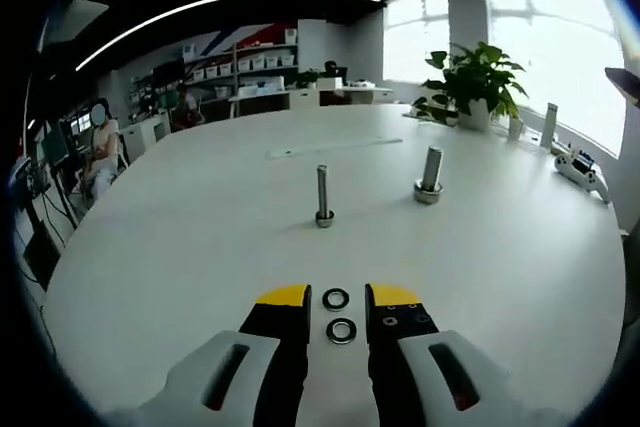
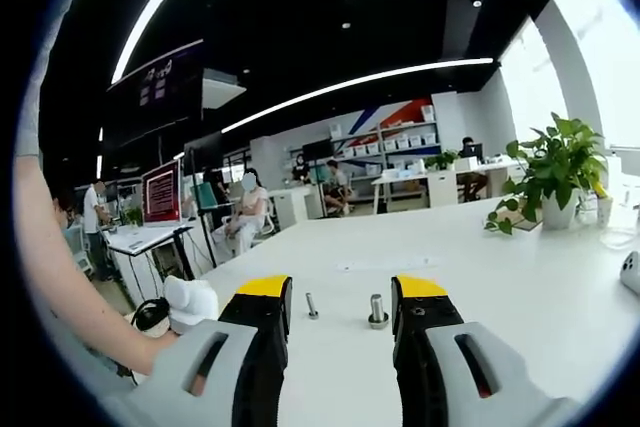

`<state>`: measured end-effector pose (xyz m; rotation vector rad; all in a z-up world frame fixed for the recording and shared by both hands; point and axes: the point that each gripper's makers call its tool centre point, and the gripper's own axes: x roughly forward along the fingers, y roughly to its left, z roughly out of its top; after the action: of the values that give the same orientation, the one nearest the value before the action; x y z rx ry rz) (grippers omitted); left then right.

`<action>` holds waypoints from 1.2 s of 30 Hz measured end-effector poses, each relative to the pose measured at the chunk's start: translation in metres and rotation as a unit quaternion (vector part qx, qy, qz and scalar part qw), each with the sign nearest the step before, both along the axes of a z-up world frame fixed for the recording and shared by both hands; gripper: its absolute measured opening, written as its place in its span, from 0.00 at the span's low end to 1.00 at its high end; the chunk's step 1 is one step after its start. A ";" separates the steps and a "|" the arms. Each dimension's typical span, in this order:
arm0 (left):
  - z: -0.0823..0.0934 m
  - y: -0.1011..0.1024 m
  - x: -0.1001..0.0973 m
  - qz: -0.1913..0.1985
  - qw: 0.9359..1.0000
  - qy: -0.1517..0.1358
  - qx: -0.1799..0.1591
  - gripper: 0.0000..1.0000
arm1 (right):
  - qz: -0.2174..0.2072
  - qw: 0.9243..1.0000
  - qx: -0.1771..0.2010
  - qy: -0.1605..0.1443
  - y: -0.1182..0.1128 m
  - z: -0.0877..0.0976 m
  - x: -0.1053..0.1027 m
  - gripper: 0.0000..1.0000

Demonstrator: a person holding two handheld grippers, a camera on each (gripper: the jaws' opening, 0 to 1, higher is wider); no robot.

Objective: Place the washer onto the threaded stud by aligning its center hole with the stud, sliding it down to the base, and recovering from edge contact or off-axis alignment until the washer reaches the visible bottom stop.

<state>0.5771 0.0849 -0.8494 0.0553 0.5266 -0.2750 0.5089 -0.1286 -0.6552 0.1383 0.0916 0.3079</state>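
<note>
Thread detail on both studs was too small to make out. In the left gripper view, the left gripper [image 1: 337,296] sat wide apart and empty over the white table [image 1: 180,237], two washers [image 1: 336,299] lying between its jaws, untouched. The thin stud [image 1: 323,195] stood upright ahead, the thicker stud [image 1: 430,174] to its right. The right gripper [image 2: 340,287] was also spread, holding nothing, both studs seen far between its jaws.

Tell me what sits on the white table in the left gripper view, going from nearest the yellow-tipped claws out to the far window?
Near washer → second washer → thin threaded stud → thicker stud → potted plant near the window.
</note>
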 end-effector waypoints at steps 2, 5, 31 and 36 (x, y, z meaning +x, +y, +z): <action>-0.003 0.000 0.000 -0.002 1.000 0.003 0.003 0.19 | 0.001 1.000 0.001 0.000 0.001 0.000 0.000 0.42; -0.006 0.002 0.001 0.001 1.000 0.007 0.005 0.19 | 0.004 1.000 0.000 0.000 0.002 0.000 0.000 0.42; -0.008 -0.001 -0.003 0.004 1.000 0.008 0.006 0.19 | 0.005 1.000 -0.001 0.000 0.001 -0.001 -0.001 0.42; -0.003 -0.004 -0.007 -0.003 1.000 0.003 0.015 0.17 | 0.004 1.000 0.000 -0.001 0.002 0.000 -0.001 0.42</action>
<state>0.5704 0.0806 -0.8519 0.0850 0.5359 -0.2731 0.5079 -0.1271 -0.6552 0.1369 0.0913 0.3161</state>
